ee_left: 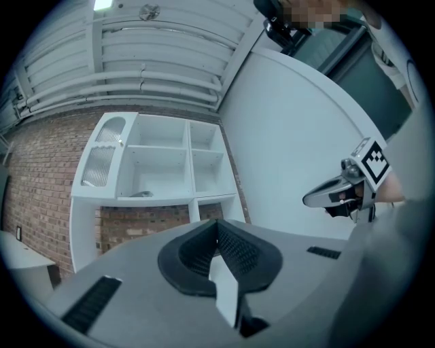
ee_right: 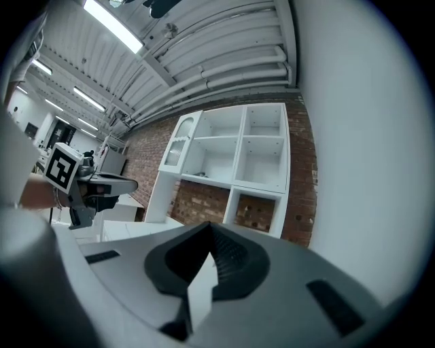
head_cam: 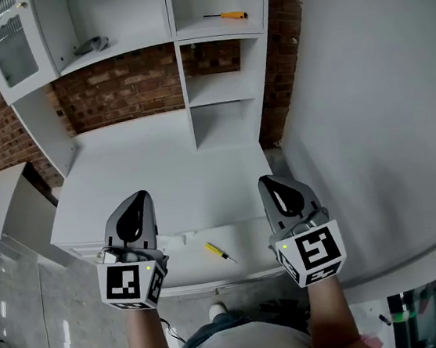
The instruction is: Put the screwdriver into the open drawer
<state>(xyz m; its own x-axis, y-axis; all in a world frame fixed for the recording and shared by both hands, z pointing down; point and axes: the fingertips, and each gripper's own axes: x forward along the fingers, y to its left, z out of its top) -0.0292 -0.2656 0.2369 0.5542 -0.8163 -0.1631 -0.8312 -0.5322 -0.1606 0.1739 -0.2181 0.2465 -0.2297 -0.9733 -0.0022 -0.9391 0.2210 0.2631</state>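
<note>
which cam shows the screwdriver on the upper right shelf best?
Head view: the screwdriver lies fully visible on the shelf, orange handle to the right. Both gripper views show the shelf unit, but no screwdriver can be made out there.

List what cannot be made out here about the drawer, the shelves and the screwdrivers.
- Head view: the open drawer shows only as a strip; the left tool and right tool cover its ends.
- Head view: the yellow screwdriver in it is too small to read its tip.
- Head view: the grey object on the shelf is too small to identify.
- Both gripper views: each tool's own body hides the drawer.
</note>
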